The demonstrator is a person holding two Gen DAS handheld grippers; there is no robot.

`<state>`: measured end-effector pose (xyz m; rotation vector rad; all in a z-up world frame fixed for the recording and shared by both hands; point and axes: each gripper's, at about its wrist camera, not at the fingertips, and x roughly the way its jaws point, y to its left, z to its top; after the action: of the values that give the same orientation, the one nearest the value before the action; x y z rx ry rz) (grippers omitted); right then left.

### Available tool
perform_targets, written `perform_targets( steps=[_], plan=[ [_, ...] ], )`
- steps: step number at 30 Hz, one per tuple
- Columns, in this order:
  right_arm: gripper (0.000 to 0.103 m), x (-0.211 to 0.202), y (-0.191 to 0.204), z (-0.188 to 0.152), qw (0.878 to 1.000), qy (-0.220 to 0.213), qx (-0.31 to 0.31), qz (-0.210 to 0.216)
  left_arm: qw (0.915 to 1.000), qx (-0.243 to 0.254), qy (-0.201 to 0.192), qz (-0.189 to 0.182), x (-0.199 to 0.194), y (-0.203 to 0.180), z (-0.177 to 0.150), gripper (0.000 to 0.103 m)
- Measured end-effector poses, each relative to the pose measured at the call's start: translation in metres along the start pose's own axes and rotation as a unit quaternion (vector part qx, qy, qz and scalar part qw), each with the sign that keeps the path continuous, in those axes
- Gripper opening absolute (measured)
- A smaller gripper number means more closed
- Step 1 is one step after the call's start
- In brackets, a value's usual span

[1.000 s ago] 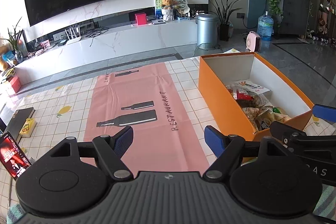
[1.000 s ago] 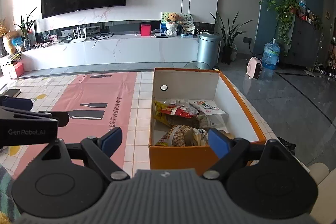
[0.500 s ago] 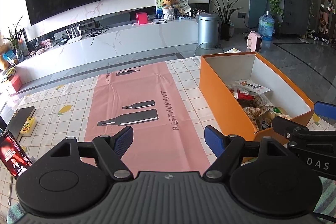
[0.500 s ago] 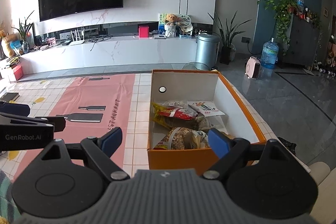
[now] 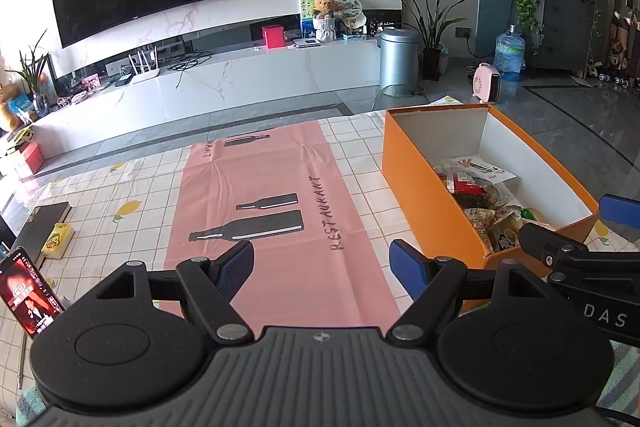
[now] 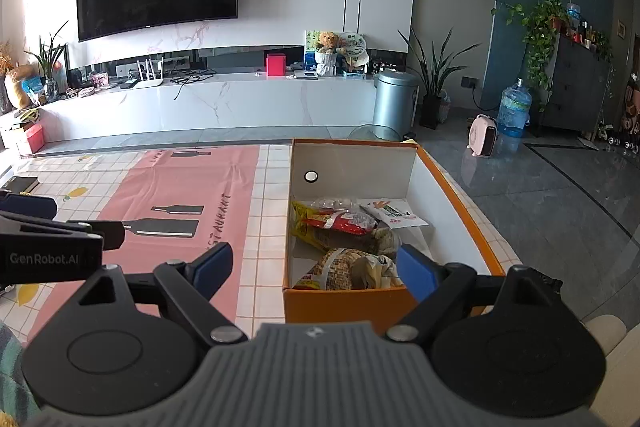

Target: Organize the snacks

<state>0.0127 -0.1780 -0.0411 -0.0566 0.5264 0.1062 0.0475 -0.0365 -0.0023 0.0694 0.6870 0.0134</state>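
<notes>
An orange box (image 5: 416, 183) with white inner walls stands on the right of the table and holds several snack packets (image 5: 476, 195). In the right wrist view the box (image 6: 464, 199) lies straight ahead, with a red and yellow packet (image 6: 336, 221) and a noodle packet (image 6: 344, 267) inside. My left gripper (image 5: 322, 263) is open and empty above the pink mat (image 5: 272, 195), left of the box. My right gripper (image 6: 312, 267) is open and empty, held above the box's near end.
A phone (image 5: 28, 297) leans at the table's left edge, with a yellow packet (image 5: 58, 241) and a dark book (image 5: 44, 223) beside it. Beyond the table are a TV console (image 5: 224, 83), a metal bin (image 5: 398, 61) and a small heater (image 5: 488, 87).
Both grippers have drifted back and up a little, still open and empty. The box and the snacks have not moved.
</notes>
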Motion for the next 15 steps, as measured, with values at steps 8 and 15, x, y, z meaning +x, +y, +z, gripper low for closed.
perform_targets(
  steps=[8,15],
  plan=[
    [0.087,-0.0002,-0.0002,0.0006,1.000,0.000,0.000,0.000,1.0000,0.000,-0.002,0.001,-0.0008,0.0000,0.0002,0.090],
    [0.087,-0.0006,-0.0007,0.0008,1.000,-0.001,0.000,-0.001,1.0000,0.000,-0.002,0.004,-0.0017,-0.0006,0.0001,0.090]
  ],
)
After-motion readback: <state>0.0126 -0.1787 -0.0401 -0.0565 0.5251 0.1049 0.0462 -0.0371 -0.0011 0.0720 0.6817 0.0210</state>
